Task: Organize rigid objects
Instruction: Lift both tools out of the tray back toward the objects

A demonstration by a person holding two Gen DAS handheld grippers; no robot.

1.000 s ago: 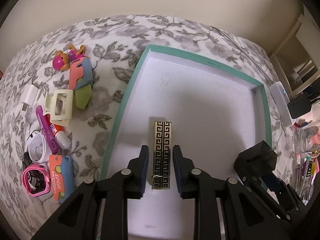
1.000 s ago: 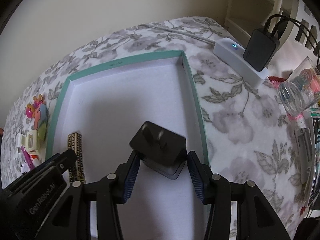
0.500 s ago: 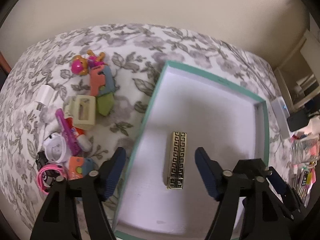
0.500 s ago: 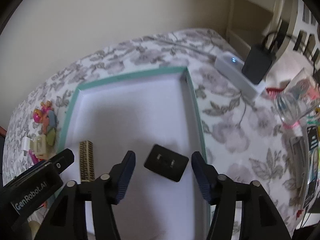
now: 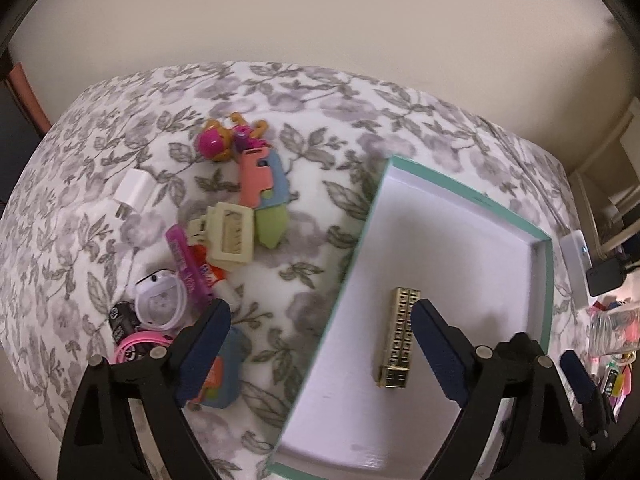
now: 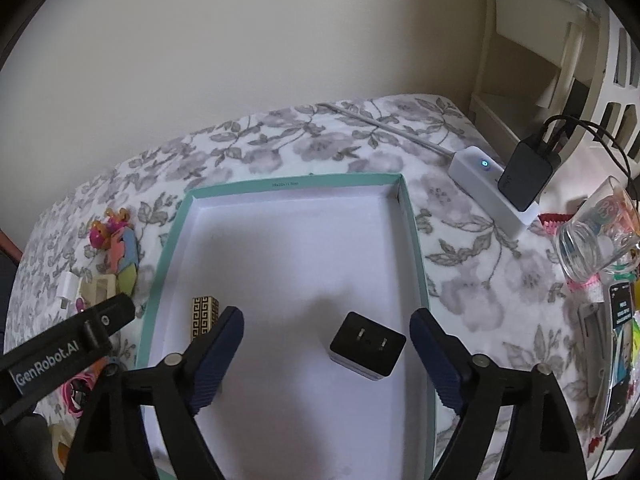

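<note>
Both grippers opening — L (image 5: 320, 344) off gold case (image 5: 398, 338), R (image 6: 326, 350) off plug (image 6: 367, 345).

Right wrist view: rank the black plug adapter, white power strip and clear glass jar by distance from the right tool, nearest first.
1. Black plug adapter: in the tray, between the opening jaws of the right tool, untouched.
2. Clear glass jar: right, on the floral cloth.
3. White power strip: far right, behind the tray's corner.

floral cloth (image 6: 472, 288) | white power strip (image 6: 490, 190) | perhaps a glass (image 6: 592, 240)
</note>
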